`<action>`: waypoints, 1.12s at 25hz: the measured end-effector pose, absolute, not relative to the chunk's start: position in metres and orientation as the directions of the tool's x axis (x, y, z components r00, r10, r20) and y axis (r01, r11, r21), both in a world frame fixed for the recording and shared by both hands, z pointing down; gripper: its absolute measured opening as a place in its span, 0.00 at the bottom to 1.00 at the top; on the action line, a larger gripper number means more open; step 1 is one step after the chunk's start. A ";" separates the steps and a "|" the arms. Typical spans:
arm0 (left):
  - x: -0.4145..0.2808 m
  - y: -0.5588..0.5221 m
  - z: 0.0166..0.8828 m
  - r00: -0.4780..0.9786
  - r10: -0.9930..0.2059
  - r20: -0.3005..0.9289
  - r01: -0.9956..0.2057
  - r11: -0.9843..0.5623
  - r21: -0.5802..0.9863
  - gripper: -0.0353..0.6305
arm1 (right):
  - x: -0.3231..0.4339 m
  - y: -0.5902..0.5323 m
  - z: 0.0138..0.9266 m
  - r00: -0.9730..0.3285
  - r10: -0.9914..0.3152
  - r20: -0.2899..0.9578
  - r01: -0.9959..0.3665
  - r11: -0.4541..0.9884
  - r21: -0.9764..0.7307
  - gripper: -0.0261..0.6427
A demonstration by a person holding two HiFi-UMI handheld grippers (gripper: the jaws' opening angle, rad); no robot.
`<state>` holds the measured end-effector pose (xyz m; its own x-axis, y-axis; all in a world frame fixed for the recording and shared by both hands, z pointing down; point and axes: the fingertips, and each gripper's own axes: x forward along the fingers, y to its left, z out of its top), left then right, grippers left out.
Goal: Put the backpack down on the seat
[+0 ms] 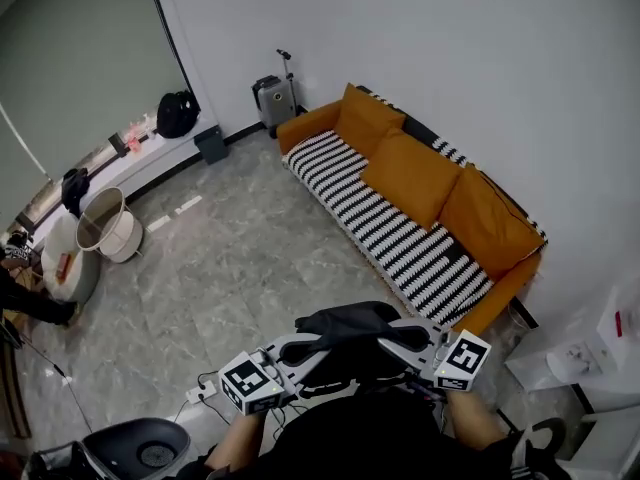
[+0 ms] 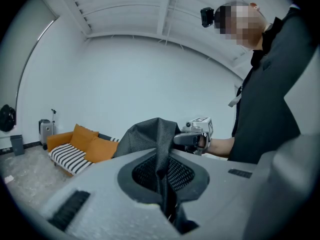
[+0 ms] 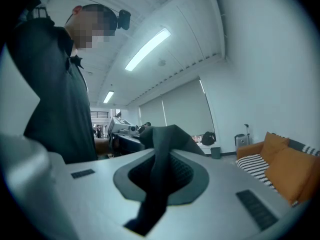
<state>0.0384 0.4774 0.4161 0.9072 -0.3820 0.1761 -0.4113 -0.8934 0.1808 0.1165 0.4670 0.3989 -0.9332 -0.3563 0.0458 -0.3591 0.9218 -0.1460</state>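
Observation:
A black backpack [image 1: 345, 330] hangs between my two grippers, close in front of the person's body. My left gripper [image 1: 300, 351] is shut on a black mesh strap [image 2: 161, 149] of the backpack. My right gripper [image 1: 397, 338] is shut on another dark strap [image 3: 159, 176]. The two grippers face each other; the right gripper [image 2: 192, 138] shows in the left gripper view. The seat is an orange sofa with a black-and-white striped cover [image 1: 390, 223] and orange cushions [image 1: 410, 173], a few steps ahead across the floor. It also shows as the sofa [image 2: 75, 151] and the sofa [image 3: 275, 161].
A grey suitcase [image 1: 272, 98] stands by the sofa's far end, with a small dark bin [image 1: 211, 144] and a black bag [image 1: 177, 113] on the window ledge. A round basket [image 1: 108, 225] is at the left. A power strip [image 1: 200, 392] lies near my feet; a white cabinet [image 1: 590, 358] stands at the right.

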 end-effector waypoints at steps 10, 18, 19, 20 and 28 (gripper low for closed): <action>0.064 0.385 0.413 0.900 -0.385 0.205 -0.423 -0.886 0.191 0.09 | 0.143 0.378 0.398 -0.949 -0.316 0.012 -0.314 0.937 -0.155 0.10; 0.088 0.320 0.428 0.893 -0.381 0.240 -0.429 -0.882 0.195 0.09 | 0.168 0.310 0.411 -0.937 -0.349 -0.009 -0.338 0.916 -0.216 0.10; 0.089 0.312 0.429 0.894 -0.378 0.240 -0.426 -0.883 0.196 0.09 | 0.169 0.301 0.412 -0.936 -0.352 -0.006 -0.343 0.914 -0.218 0.10; 0.090 0.303 0.430 0.896 -0.375 0.238 -0.423 -0.884 0.198 0.09 | 0.169 0.292 0.413 -0.934 -0.356 -0.001 -0.347 0.912 -0.219 0.10; 0.092 0.230 0.453 0.922 -0.312 0.228 -0.363 -0.901 0.237 0.09 | 0.169 0.217 0.432 -0.914 -0.396 0.086 -0.405 0.884 -0.232 0.10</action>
